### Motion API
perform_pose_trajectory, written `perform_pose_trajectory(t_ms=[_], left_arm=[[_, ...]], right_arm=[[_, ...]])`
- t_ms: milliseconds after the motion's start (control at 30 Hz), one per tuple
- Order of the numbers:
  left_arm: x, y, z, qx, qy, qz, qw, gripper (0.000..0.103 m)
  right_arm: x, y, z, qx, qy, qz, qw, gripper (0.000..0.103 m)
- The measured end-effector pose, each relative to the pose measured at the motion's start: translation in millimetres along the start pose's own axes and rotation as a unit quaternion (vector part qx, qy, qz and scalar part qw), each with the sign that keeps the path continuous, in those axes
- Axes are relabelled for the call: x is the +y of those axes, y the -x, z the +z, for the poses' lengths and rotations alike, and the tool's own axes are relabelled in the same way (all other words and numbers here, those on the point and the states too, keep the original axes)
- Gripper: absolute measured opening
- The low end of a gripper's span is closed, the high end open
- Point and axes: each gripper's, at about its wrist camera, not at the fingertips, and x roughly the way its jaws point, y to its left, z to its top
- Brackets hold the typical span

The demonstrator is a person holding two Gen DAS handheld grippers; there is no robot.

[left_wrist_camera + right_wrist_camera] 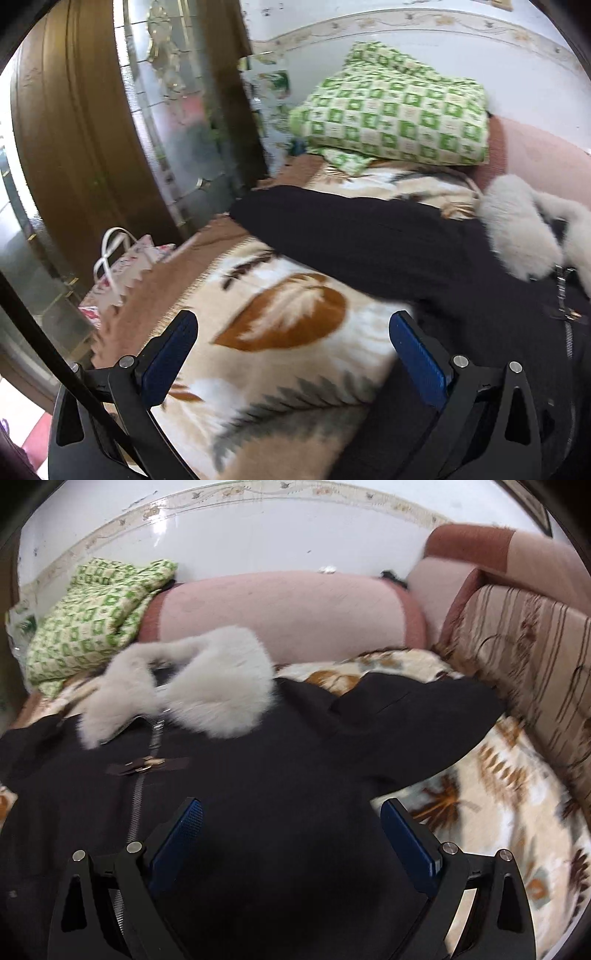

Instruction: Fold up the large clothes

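The black coat (pixel 258 775) with its pale fur collar (pixel 207 679) lies spread face up on the leaf-print blanket (pixel 280 332), both sleeves out to the sides, so no fold looks made yet. The left gripper (pixel 293 354) and right gripper (pixel 291 834) hover with fingers wide, holding nothing.

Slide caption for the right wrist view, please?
Open right gripper above a black coat with a fur collar, spread on a leaf-patterned blanket.
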Motion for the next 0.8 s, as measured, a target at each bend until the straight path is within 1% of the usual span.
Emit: perform_pose_trajectory(t_ms=[167,233,333,467,633,800], left_arm=[[18,-21,9,0.000,0.002,0.027,0.9996,0.103],[22,-30,12,0.003,0.005,0.030,0.9995,0.103],[29,-48,19,0.011,0.009,0.032,0.9994,0.103],[39,-76,29,0.022,0.021,0.039,0.9988,0.103],[51,-108,37,0.049,0.047,0.036,0.9970,0.103],[63,-136,42,0.070,0.074,0.023,0.9945,0.103]], right_arm=[[21,-3,-12,0.019,0.015,0.023,0.999,0.099],[30,-4,-17,0.023,0.025,0.028,0.999,0.099],[40,-5,-23,0.026,0.041,0.030,0.998,0.099],[48,-11,-28,0.030,0.061,0.021,0.997,0.099],[50,-21,-31,0.044,0.070,0.014,0.996,0.099],[53,-27,-35,0.052,0.077,0.012,0.996,0.099]])
